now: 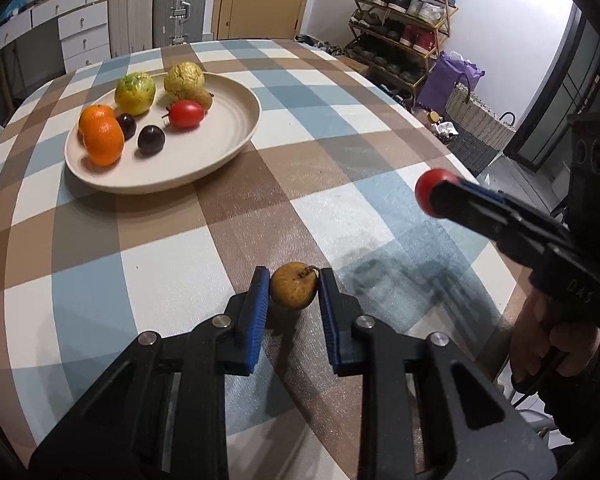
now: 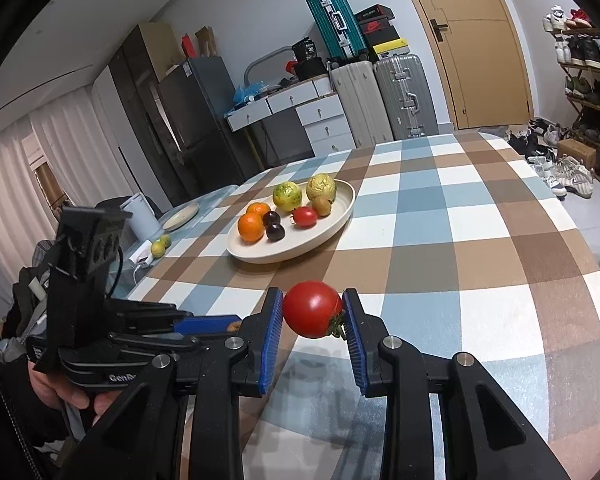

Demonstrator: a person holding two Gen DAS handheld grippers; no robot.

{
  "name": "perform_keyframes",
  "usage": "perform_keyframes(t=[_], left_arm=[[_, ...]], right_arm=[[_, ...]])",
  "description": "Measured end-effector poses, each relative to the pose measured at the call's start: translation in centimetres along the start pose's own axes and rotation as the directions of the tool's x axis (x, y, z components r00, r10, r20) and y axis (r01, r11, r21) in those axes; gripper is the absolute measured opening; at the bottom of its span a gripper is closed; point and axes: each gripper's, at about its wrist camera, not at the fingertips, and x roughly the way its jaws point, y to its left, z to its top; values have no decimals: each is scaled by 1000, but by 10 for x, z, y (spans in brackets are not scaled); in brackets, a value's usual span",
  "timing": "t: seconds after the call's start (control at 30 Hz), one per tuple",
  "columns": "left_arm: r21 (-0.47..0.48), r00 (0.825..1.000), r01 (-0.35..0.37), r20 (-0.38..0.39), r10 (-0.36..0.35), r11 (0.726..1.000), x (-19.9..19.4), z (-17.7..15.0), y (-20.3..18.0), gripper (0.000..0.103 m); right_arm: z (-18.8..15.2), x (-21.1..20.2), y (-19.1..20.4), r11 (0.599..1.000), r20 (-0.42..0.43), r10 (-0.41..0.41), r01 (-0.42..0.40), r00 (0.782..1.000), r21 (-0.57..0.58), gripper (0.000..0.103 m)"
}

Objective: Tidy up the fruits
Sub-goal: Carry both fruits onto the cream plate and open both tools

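Note:
A cream oval plate (image 1: 236,136) (image 2: 340,216) on the checked tablecloth holds two oranges (image 1: 102,138), two dark plums (image 1: 151,140), a red tomato (image 1: 186,115), two yellow-green guavas (image 1: 135,92) and a small brown fruit. My left gripper (image 1: 294,290) has its blue pads on both sides of a small brown-yellow fruit (image 1: 293,291) low over the table. My right gripper (image 2: 312,316) is shut on a red tomato (image 2: 313,314) and holds it above the table; it shows at the right of the left wrist view (image 1: 432,194).
The table edge (image 1: 460,160) curves along the right, with a shoe rack (image 1: 400,20) and baskets beyond. Suitcases (image 2: 380,96), drawers and a door stand behind the table. A side surface at left holds a small plate (image 2: 182,216) and green fruits (image 2: 160,246).

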Motion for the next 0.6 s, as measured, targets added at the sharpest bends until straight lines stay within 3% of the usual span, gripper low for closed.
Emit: perform_keyframes(t=[0.6], left_arm=[[-121, 994, -40, 97, 52, 992, -13, 48, 63, 22]], right_arm=[[34, 35, 2, 1000, -53, 10, -10, 999, -8, 31]])
